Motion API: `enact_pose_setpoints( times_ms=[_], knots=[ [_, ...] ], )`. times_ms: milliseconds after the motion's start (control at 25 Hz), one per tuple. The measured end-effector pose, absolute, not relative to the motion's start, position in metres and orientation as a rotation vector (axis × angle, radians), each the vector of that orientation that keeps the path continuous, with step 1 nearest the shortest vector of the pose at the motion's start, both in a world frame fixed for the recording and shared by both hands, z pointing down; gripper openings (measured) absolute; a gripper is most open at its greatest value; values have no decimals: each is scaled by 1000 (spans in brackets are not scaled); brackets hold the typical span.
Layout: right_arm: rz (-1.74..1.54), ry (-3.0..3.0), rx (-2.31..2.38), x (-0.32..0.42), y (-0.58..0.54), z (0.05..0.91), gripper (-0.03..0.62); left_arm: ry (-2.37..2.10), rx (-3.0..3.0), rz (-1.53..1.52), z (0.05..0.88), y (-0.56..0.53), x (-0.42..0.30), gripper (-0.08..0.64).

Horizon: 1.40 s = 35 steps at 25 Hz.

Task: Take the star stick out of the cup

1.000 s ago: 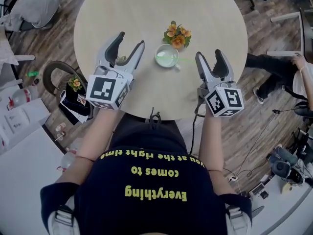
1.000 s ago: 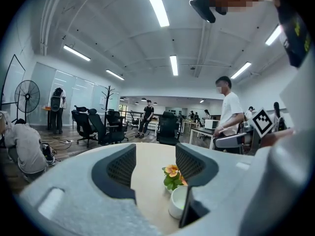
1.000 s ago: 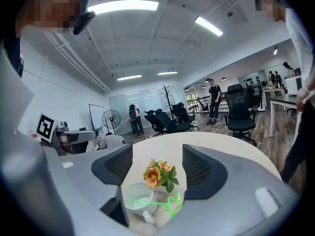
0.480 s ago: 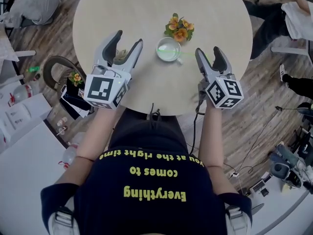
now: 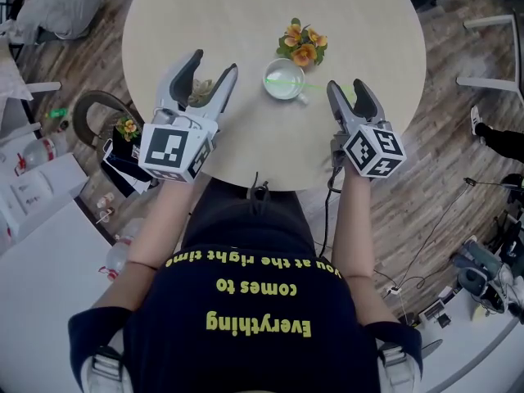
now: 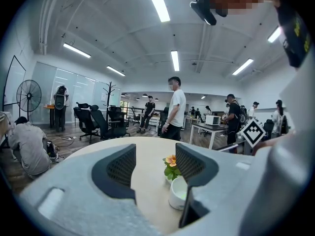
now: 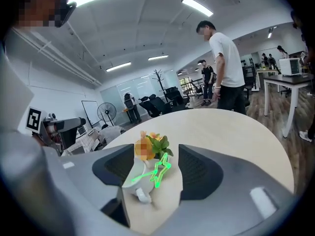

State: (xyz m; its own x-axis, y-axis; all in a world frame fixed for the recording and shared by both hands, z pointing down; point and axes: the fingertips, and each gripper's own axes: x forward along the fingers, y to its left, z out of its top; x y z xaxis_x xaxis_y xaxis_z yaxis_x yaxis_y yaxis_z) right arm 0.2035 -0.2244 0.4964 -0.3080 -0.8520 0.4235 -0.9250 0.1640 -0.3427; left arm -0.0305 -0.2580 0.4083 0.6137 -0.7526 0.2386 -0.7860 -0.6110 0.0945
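So the star stick [image 7: 160, 172] is a thin neon-green thing sitting in the white cup [image 5: 283, 81]. It leans over the rim toward the person's right, with the star end hanging outside the cup. My guess is it weighs next to nothing and is a bit bendy, plastic or something like it, so a hard squeeze isn't needed, but it could slip or twist between the pads. The cup looks small and light too, with a little handle, so dragging the stick sideways against the rim could probably tip it or scoot it.

If it were me I'd pinch the shaft right below the star, or the star itself, since that part is already clear of the rim. Then pull up and out along the stick's own lean.

The right hand-held gripper [image 5: 347, 87] is spread wide and just starting to close. The star lines up in the gap between its jaws, but the pads aren't on it, and it looks a bit ahead of the tips. The left hand-held gripper [image 5: 214, 64] is also spread and empty, near the cup's left side, so it could steady the cup.

As for room, the flowers [image 5: 301, 46] sit just beside the cup on the far side, so I wouldn't swing that way. The round table [image 5: 237, 15] is bare to the left and right of the cup. The right hand-held gripper is close to the table's near edge, so pulling back toward the person is wide open.
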Motion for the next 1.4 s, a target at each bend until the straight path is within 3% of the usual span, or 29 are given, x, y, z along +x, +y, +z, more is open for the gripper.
enact_pose_setpoints(
  times_ms=[920, 1280, 1400],
  knots=[
    [863, -2274, 1714, 203, -212, 504, 67, -1289, 2650, 261, 408, -254, -34, 250],
    [848, -2304, 1702, 203, -212, 494, 51, -1284, 2661, 249, 403, -254, -30, 250],
    [829, -2316, 1699, 202, -210, 488, 43, -1280, 2680, 244, 400, -250, -29, 184]
  ],
)
